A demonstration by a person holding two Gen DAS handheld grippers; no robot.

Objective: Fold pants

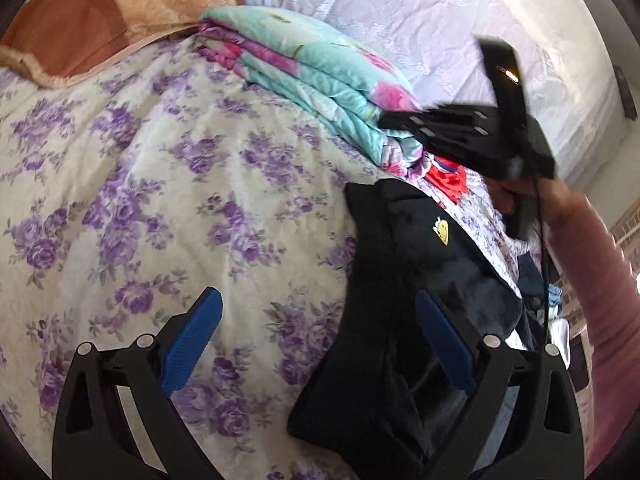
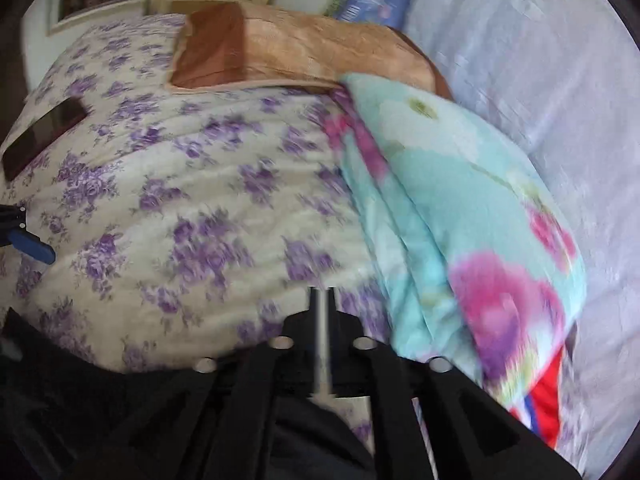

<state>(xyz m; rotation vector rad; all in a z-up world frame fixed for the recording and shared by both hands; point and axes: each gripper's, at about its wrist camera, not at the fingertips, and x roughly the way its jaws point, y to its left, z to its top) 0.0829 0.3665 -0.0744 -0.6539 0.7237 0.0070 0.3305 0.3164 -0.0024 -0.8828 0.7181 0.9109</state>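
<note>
The pants (image 1: 404, 300), dark with a small yellow smiley patch (image 1: 441, 233) and no readable writing, lie bunched near the bed's (image 1: 160, 200) edge. The left hand-held gripper (image 1: 316, 344) hovers released over them, likely ready to pinch an edge. The right hand-held gripper (image 2: 324, 300) looks clenched on nothing, raised clear.

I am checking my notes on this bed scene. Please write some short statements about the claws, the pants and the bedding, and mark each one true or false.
1. The left claw is open. True.
2. The black pants lie on a wooden floor. False: they lie on the floral bedspread.
3. The right claw is wide open. False: its fingers are together.
4. A folded turquoise quilt lies beyond the pants. True.
5. The pants carry a yellow patch. True.
</note>
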